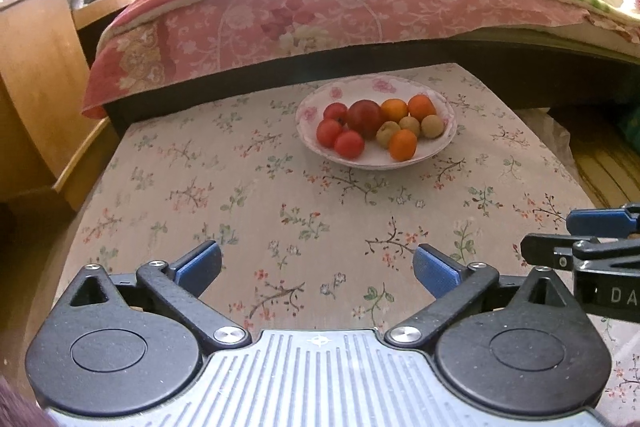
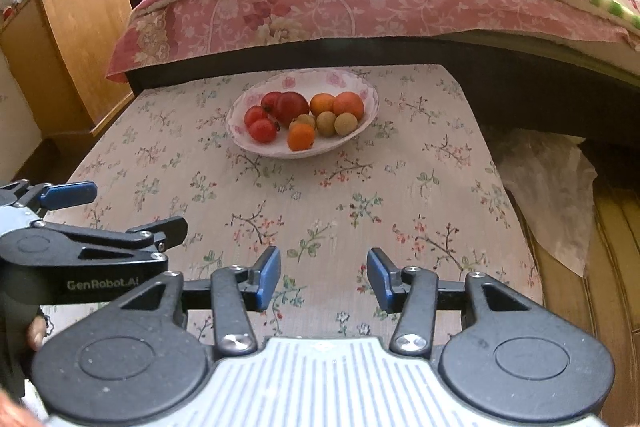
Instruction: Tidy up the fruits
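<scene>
Nearest the left wrist camera, the left gripper (image 1: 316,267), black-linked with blue pads, is hovering low over the near part of a floral-printed tablecloth (image 1: 248,195), its jaws spread wide and holding nothing. Farther along that cloth, well apart from the pads, a shallow white plate with pink flower print (image 1: 442,137) is sitting close to the bed edge, carrying small red tomato-like fruits (image 1: 349,144) on its left, a larger dark red round fruit (image 1: 364,118) in the middle, orange citrus-like fruits (image 1: 403,145) and pale yellow-green small fruits (image 1: 432,126) on its right. These are looking light, smooth and inclined to roll; the red ones are likely soft-skinned and bruising easily, so a gentle pinch across the widest part of a single fruit seems wisest. At the right edge of this view the right gripper (image 1: 560,235) is showing side-on. From the right wrist camera, the right gripper (image 2: 324,277) is likewise poised over the near cloth, pointing toward the plate (image 2: 360,135), jaws moderately parted and empty. Beside it on the left, the left gripper (image 2: 120,211) is lying level with it, and a hand (image 2: 36,333) is just peeking beneath its body. Both tools are sitting side by side, angled slightly downward.
</scene>
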`<state>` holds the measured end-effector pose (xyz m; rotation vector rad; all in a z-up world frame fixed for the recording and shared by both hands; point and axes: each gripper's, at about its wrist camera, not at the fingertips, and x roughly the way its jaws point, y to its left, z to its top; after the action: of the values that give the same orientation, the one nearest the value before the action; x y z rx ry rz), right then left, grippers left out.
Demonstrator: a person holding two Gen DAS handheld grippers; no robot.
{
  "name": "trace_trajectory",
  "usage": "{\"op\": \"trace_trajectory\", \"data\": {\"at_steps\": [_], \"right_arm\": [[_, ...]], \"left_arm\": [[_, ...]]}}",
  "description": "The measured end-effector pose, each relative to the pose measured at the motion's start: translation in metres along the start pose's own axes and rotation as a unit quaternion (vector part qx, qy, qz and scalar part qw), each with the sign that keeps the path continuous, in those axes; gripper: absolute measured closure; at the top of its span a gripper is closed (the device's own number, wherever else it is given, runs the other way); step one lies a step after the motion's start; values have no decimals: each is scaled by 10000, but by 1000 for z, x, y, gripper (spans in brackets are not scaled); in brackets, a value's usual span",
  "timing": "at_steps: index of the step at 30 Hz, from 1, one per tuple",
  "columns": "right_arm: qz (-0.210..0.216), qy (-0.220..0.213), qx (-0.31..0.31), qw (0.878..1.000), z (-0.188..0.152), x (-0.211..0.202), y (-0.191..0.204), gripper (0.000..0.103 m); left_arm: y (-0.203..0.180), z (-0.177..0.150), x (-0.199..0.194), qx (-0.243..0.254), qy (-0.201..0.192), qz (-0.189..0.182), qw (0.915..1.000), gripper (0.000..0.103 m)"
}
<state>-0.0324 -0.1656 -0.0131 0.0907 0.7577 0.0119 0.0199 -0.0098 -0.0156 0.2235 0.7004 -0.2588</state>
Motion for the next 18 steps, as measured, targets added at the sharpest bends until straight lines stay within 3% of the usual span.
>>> {"op": "trace_trajectory", "data": {"at_steps": [18], "right_arm": [[6, 74, -23, 10000, -13, -8, 6, 54]], "left_arm": [[-5, -16, -15, -16, 81, -19, 10000, 0]]}}
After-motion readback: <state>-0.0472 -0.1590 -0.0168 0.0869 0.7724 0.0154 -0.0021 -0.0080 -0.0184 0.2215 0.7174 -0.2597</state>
